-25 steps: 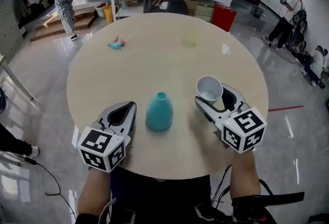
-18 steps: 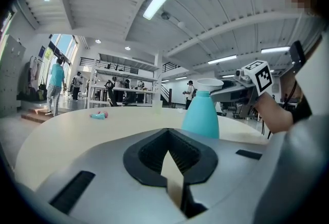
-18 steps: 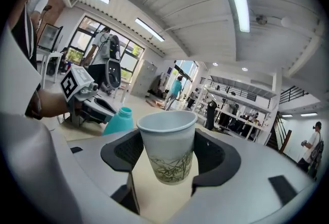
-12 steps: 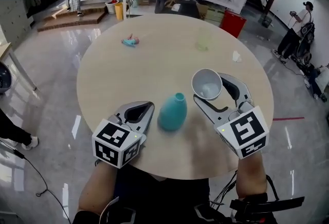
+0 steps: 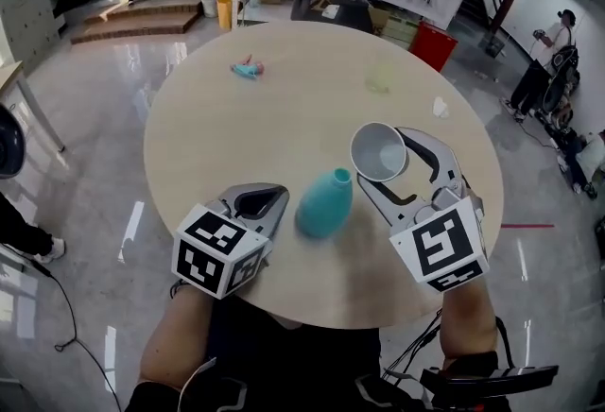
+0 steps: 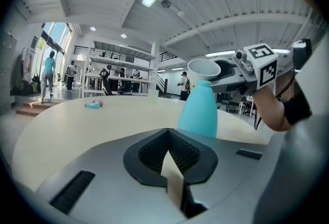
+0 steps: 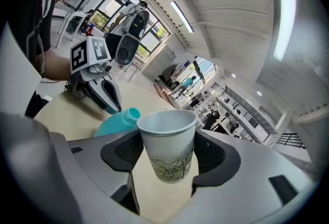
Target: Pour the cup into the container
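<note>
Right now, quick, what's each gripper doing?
Left gripper: closed, holding nothing.
Right gripper: closed on the paper cup.

We see a round pale table [image 5: 236, 117] with a small teal-and-pink object [image 5: 248, 69] near its far edge, and a pale translucent cup [image 5: 380, 77] and a white scrap [image 5: 439, 107] farther right. Beyond it stand a red bin [image 5: 433, 45] and a yellow bin [image 5: 224, 11].
</note>
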Action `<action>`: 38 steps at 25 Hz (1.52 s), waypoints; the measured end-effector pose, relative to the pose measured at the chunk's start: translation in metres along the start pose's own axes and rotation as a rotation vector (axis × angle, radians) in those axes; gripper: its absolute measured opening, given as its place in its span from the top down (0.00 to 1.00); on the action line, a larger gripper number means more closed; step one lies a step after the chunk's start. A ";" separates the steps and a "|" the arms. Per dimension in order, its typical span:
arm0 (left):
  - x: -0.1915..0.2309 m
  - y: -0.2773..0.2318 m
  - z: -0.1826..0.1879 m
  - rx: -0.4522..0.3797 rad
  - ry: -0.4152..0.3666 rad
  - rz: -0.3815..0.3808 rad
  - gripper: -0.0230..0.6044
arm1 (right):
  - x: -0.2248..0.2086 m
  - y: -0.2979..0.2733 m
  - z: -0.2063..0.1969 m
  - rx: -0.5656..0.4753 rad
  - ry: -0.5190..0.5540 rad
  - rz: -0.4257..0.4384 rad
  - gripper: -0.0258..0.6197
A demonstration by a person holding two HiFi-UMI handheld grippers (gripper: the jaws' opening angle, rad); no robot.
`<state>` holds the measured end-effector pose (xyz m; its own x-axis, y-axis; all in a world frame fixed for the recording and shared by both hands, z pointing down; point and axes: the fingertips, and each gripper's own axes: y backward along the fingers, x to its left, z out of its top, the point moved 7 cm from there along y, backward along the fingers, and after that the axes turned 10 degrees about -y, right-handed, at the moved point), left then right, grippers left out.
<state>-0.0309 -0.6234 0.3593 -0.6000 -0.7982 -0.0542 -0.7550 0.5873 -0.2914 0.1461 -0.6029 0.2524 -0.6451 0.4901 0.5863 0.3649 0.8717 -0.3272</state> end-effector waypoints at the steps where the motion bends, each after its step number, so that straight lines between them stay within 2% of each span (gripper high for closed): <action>1: 0.000 -0.001 0.000 0.011 0.003 -0.008 0.96 | 0.000 -0.001 0.000 0.006 0.015 -0.001 0.48; 15: -0.002 -0.001 -0.002 0.019 0.004 -0.010 0.96 | 0.007 -0.002 0.008 0.051 0.183 -0.029 0.48; 38: -0.001 -0.001 -0.002 0.019 0.004 -0.009 0.96 | 0.014 -0.005 0.016 0.079 0.322 -0.073 0.48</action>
<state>-0.0297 -0.6227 0.3619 -0.5940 -0.8031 -0.0472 -0.7555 0.5771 -0.3102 0.1243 -0.6005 0.2503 -0.4181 0.4109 0.8102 0.2641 0.9083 -0.3243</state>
